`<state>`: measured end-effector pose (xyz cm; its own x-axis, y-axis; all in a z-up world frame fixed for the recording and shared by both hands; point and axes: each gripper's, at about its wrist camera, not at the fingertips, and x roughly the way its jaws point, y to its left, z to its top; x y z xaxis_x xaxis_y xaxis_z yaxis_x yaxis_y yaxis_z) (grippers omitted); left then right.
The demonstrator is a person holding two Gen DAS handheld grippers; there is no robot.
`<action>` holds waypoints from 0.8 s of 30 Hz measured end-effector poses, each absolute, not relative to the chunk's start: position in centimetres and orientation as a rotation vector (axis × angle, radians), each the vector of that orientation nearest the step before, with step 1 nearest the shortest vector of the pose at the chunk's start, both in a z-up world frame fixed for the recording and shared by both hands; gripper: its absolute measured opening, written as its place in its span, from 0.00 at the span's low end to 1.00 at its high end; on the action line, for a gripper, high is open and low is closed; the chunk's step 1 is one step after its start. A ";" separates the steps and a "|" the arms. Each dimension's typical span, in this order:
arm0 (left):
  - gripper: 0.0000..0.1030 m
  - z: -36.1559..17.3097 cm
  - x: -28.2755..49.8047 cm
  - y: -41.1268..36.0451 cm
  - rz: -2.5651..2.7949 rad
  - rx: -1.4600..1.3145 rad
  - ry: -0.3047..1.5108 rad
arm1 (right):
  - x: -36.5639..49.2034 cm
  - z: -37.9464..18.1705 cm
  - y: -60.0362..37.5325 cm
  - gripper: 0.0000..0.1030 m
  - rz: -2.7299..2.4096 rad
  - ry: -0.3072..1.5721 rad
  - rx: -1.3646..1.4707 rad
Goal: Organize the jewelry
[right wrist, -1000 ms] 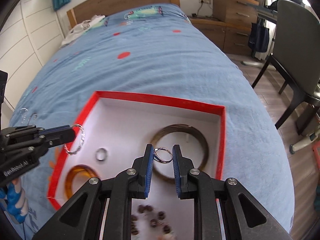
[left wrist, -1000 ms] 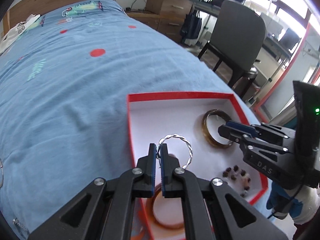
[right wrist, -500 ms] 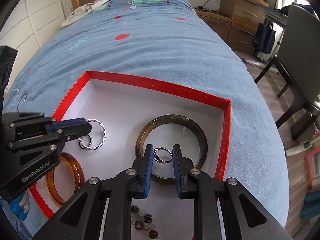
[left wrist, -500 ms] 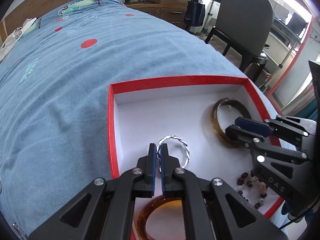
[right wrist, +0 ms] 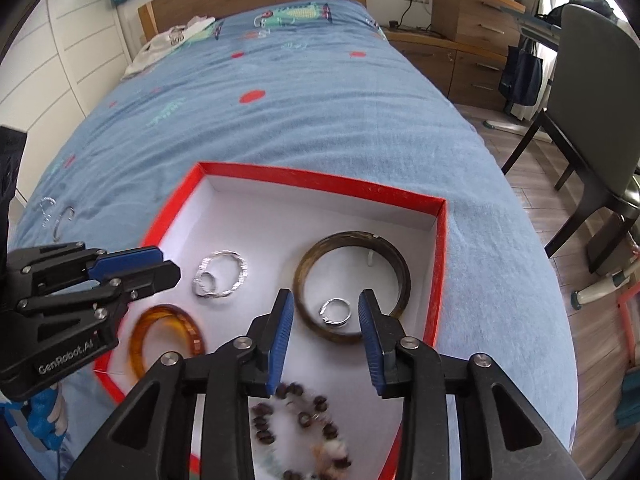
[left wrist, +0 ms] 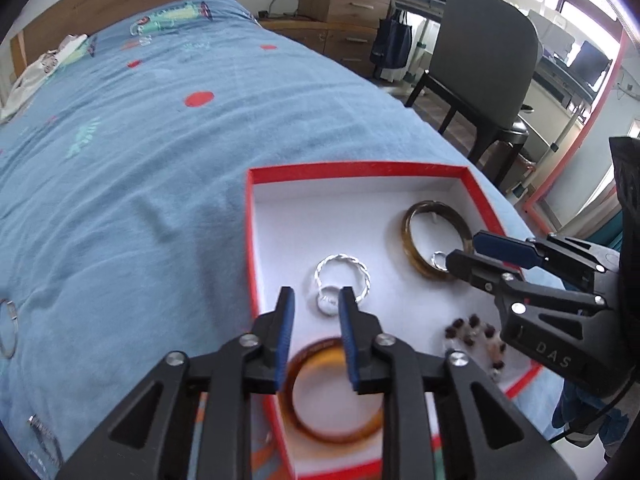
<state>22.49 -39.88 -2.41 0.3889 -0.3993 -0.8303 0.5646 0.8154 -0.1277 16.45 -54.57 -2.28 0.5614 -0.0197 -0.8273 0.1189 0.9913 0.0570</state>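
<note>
A red box [left wrist: 352,171] with a white inside lies on the blue bed; it also shows in the right wrist view [right wrist: 320,178]. In it lie a twisted silver bangle [left wrist: 343,277] [right wrist: 224,274] with a small ring [left wrist: 329,300] against it, a dark bangle [left wrist: 434,242] [right wrist: 352,284], an amber bangle [left wrist: 332,392] [right wrist: 166,338] and a bead bracelet [left wrist: 474,334] [right wrist: 300,420]. A small silver ring [right wrist: 335,312] lies inside the dark bangle. My left gripper [left wrist: 315,332] is open just above the twisted bangle. My right gripper [right wrist: 325,336] is open over the small ring.
More silver bangles lie on the bedspread left of the box [right wrist: 56,216] [left wrist: 8,328]. A grey chair [left wrist: 480,64] and wooden drawers [left wrist: 344,4] stand to the right of the bed. White cloth [right wrist: 172,40] lies near the headboard.
Both grippers have opened. The left one has let the twisted silver bangle drop into the box. The right one has let the small ring drop inside the dark bangle. Both have pulled back slightly.
</note>
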 end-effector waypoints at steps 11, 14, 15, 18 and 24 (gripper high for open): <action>0.34 2.5 17.6 -35.5 -0.538 0.221 0.904 | 12.4 1.2 -52.0 0.41 -0.081 0.904 0.147; 0.35 3.7 16.1 -34.1 -0.522 0.225 0.878 | 11.1 2.1 -51.5 0.41 -0.084 0.883 0.163; 0.35 4.0 15.8 -33.7 -0.518 0.227 0.872 | 10.6 2.4 -51.3 0.41 -0.084 0.876 0.169; 0.35 4.8 14.6 -32.5 -0.504 0.230 0.856 | 9.3 3.1 -50.6 0.43 -0.084 0.860 0.179; 0.35 6.2 12.1 -30.1 -0.475 0.222 0.831 | 6.9 4.3 -49.4 0.45 -0.078 0.833 0.198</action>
<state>12.06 -30.08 6.19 0.5775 -0.3165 -0.7525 0.4870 0.8734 0.0064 6.86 -49.35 4.35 0.6712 0.0088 -0.7413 0.1465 0.9786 0.1443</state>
